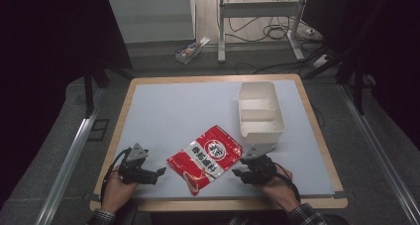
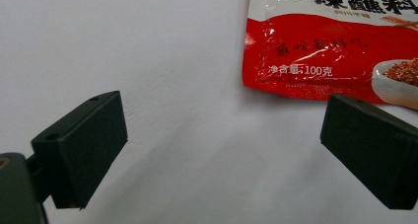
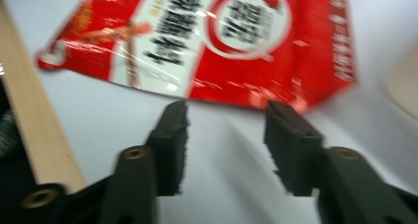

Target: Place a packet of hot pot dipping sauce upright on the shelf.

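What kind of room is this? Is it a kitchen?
Probably not a kitchen; more likely a lab or workshop. Dark curtains hang around the table, cables lie on the floor, and a metal frame stands behind.

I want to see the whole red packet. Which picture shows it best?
The high view: the whole red seasoning packet lies flat on the table between the two grippers. The left gripper view shows one sharp corner of it, with readable print. The right gripper view shows most of it, but blurred.
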Motion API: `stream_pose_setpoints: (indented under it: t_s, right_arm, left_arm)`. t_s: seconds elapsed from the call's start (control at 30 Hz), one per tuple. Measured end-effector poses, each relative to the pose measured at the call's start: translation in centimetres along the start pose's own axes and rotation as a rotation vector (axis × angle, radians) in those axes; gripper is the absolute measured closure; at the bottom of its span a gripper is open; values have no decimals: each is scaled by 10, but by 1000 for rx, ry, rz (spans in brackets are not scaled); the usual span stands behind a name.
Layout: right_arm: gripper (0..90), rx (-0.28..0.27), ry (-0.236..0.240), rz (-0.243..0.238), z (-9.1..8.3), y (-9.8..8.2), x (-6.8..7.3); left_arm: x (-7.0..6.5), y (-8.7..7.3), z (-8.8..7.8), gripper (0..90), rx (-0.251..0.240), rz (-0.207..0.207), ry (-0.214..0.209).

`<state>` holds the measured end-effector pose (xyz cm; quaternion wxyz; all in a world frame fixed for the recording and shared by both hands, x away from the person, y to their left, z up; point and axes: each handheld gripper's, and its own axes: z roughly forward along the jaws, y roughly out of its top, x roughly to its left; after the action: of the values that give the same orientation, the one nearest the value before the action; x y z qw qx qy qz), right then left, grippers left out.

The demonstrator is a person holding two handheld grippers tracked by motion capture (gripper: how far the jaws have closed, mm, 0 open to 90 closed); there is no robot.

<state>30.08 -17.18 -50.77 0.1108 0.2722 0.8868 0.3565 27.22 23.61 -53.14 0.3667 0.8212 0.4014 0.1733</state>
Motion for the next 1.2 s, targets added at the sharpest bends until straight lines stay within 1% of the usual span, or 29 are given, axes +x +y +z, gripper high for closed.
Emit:
stream_pose_setpoints:
  t_s: [0.03,0.17,0.23,0.27,0.3,0.4,0.57,0.6,0.63,0.83,0.93,1.1,1.2]
  right_arm:
    - [439,0,0,0,0,0,0]
    - [291,-4,-13,17,-2,-5,-13]
    - [209,2,-3,21,2,-7,-18]
    - [187,5,0,22,4,-8,-19]
    - [187,5,0,22,4,-8,-19]
    - [141,20,12,9,10,-9,-19]
    - [128,12,17,3,10,-8,-19]
    - [123,13,19,14,11,-8,-20]
    - [123,13,19,14,11,-8,-20]
    - [96,41,45,24,22,-8,-20]
    - [87,30,52,16,27,-4,-19]
    - [81,23,64,8,32,-1,-16]
    - [82,15,73,15,36,2,-15]
  left_arm:
    - [0,0,0,41,-1,0,0]
    - [0,0,0,41,-3,1,0]
    - [0,0,0,41,-3,4,1]
    - [0,0,0,41,-3,6,2]
    - [0,0,0,41,-3,6,2]
    - [0,0,0,41,-2,8,1]
    - [0,0,0,41,-4,7,0]
    - [0,0,0,41,-4,7,-1]
    - [0,0,0,41,-2,8,-1]
    - [-1,0,1,41,3,14,-1]
    - [-1,0,1,41,2,11,-1]
    - [-1,0,1,41,2,11,-2]
    - [-1,0,1,41,1,11,-1]
